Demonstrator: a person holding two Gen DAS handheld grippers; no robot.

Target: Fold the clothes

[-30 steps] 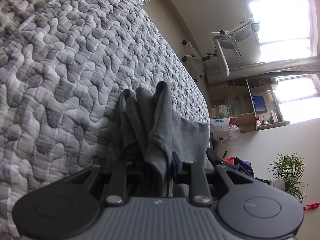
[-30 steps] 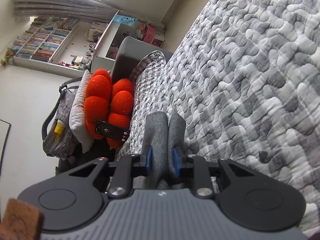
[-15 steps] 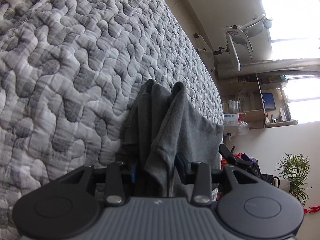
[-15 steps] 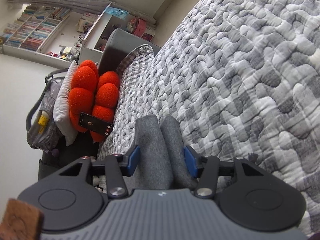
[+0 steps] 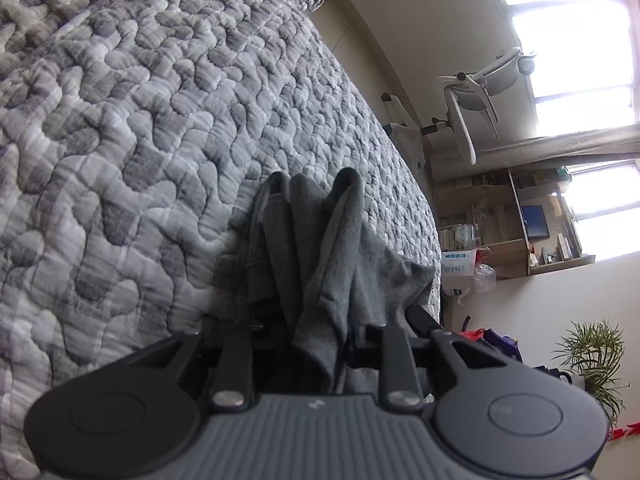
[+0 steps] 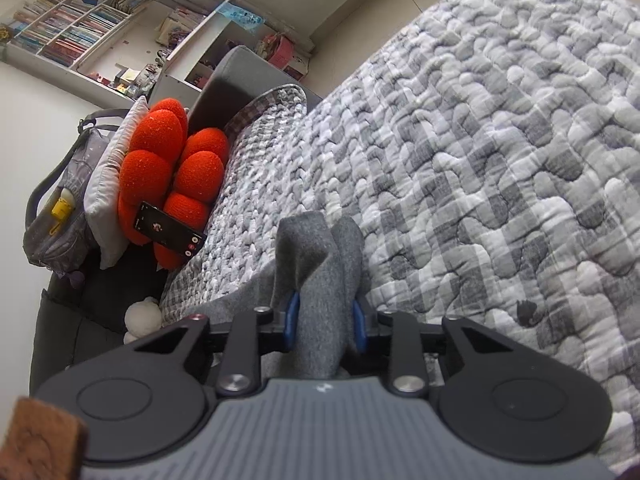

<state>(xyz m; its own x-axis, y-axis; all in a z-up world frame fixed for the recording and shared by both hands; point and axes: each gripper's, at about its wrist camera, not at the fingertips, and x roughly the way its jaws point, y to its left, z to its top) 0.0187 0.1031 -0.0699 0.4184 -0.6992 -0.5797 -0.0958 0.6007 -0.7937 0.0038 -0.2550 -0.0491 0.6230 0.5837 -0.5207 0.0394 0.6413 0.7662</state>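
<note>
My left gripper (image 5: 310,330) has a thick bunch of the grey garment (image 5: 320,248) between its fingers, which stand only a little apart with the cloth packed tightly between them, so I read it as clamped on the fabric. From the left wrist view the cloth rises in several folds ahead of the fingers, with two rounded peaks at the top, and a flatter flap spreads off to the right toward the edge of the bed. The garment sits against the grey-and-white quilted bedspread (image 5: 120,128), which fills the left and upper part of that view. Beyond the bed edge I can see a white chair (image 5: 476,100) by a bright window, a wooden shelf unit (image 5: 516,220) and a potted plant (image 5: 592,352) low on the right.

My right gripper (image 6: 325,326) grips another part of the same grey garment (image 6: 320,264); its blue pads (image 6: 292,312) press on either side of a doubled fold that stands up in two rounded humps just ahead of them. Here too the bedspread (image 6: 500,140) lies behind and to the right. To the left I see an orange bobbled cushion (image 6: 168,168) with a dark phone (image 6: 168,229) leaning on it, and bookshelves (image 6: 72,28) on the wall above
</note>
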